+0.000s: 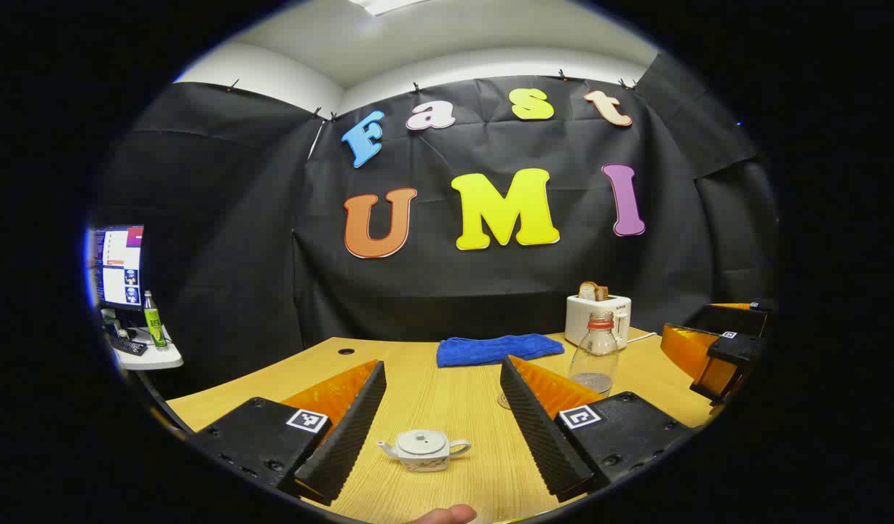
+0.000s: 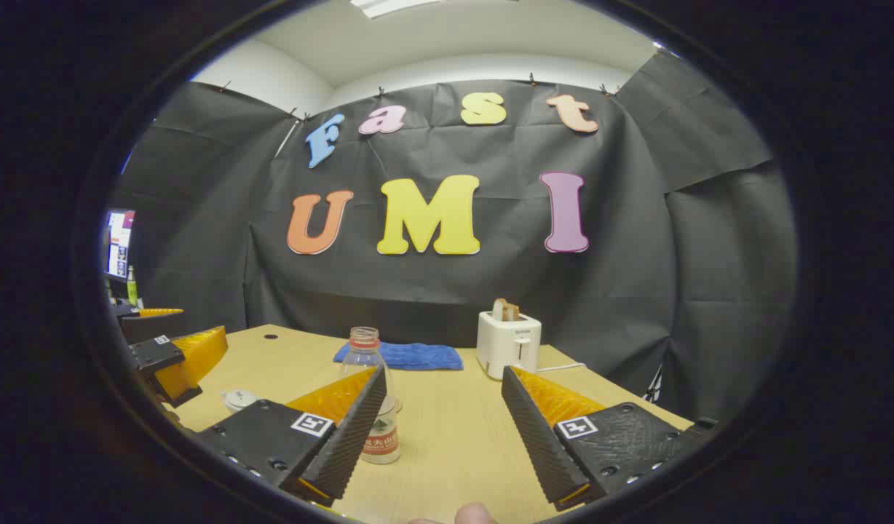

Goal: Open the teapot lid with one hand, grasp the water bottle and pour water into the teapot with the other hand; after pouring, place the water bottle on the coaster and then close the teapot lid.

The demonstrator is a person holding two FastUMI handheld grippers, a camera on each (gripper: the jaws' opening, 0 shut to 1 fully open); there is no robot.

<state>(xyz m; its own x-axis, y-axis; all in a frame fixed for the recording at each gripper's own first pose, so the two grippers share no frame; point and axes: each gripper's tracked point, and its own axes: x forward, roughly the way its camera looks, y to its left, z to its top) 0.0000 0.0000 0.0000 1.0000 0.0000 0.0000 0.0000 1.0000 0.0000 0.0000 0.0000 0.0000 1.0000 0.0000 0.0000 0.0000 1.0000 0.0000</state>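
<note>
Teapot [image 1: 424, 450]: sits low on the table [image 1: 447, 393], pretty much dead ahead of the left tool [image 1: 441, 429], framed between its two fingers with the lid on. Spout and handle stick out sideways across that tool's line of sight, so the knob on top looks like the easy thing to go for.
Left tool: fingers spread wide apart, nothing between them, not touching the pot.
Water bottle [image 2: 373, 397]: standing upright, cap off, a little water at the bottom. From the right tool [image 2: 442, 429] it lies ahead and off toward its left finger, partly hidden behind that finger.
Right tool: also wide open, holding nothing.
Who's nearer: my read is left goes for the lid, right for the bottle; each is lined up with its own thing.
Coaster: maybe the small disc by the bottle's foot, honestly can't tell.
Background stuff: toaster [image 2: 509, 343] with bread and a blue cloth [image 2: 407, 356] at the back, well away from both.
</note>
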